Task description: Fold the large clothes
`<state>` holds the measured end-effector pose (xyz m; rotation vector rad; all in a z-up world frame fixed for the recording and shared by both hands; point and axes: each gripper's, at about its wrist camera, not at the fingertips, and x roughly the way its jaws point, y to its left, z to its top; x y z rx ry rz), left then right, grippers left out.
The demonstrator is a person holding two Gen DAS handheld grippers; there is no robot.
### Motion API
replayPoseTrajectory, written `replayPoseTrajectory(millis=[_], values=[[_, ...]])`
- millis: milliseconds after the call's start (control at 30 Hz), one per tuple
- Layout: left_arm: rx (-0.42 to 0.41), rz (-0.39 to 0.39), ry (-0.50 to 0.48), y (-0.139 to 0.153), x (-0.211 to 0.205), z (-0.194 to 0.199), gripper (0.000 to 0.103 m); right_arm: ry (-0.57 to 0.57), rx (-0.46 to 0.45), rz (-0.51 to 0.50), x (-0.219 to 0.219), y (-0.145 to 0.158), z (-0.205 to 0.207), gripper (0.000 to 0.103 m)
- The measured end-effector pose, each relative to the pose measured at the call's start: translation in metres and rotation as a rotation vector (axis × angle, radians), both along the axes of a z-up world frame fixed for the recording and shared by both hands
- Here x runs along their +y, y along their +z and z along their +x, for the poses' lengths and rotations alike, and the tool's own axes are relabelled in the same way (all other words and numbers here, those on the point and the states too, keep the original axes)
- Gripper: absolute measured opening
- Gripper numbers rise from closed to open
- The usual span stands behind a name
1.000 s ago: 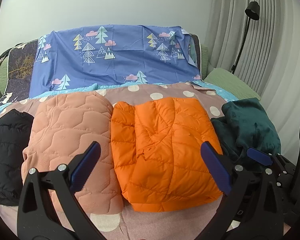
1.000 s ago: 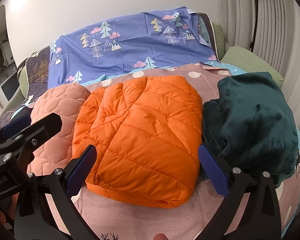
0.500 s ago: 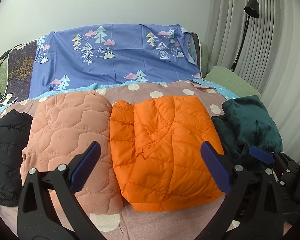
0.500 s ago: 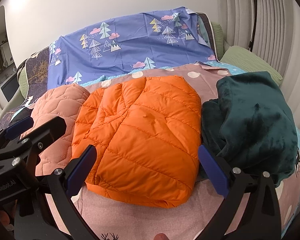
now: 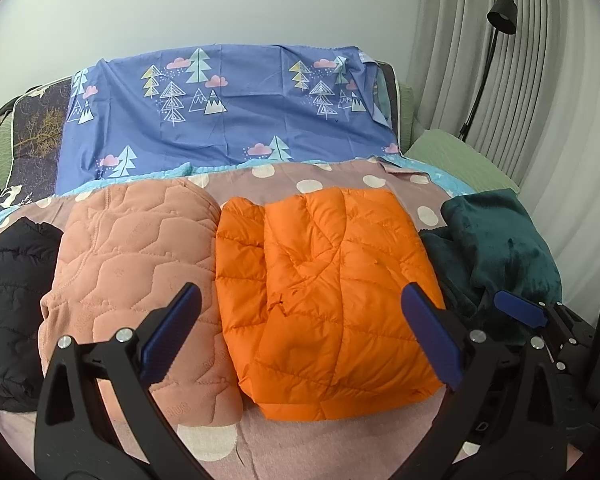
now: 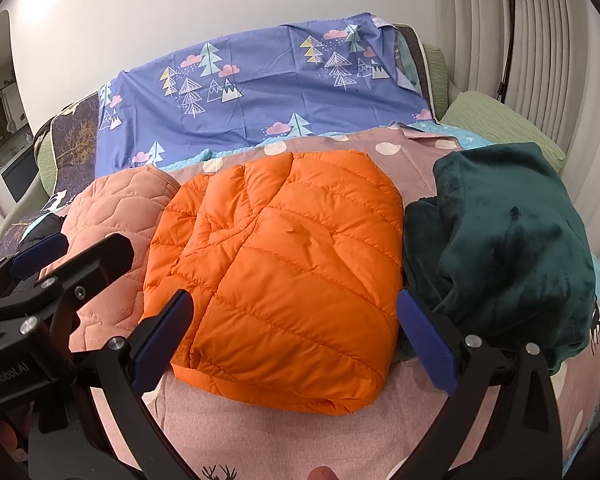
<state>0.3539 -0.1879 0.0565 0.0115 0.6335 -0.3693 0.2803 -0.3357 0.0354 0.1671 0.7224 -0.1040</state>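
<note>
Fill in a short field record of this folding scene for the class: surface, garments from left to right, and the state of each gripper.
surface: pink polka-dot bedsheet
far left: black puffer jacket, folded
next: peach quilted jacket, folded
centre: orange puffer jacket, folded
right: dark green fleece garment, crumpled, unfolded
left gripper: open, holding nothing
right gripper: open, holding nothing
backdrop: blue tree-print sheet
</note>
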Motion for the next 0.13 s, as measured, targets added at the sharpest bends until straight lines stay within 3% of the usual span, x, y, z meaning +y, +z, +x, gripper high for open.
replayPoseTrajectory(millis=[133], values=[[0.004, -0.001, 0.003, 0.0005, 0.0014, 0.0025, 0.101, 0.000, 0.000, 0.000, -0.0005, -0.0001, 0.0001, 0.101]])
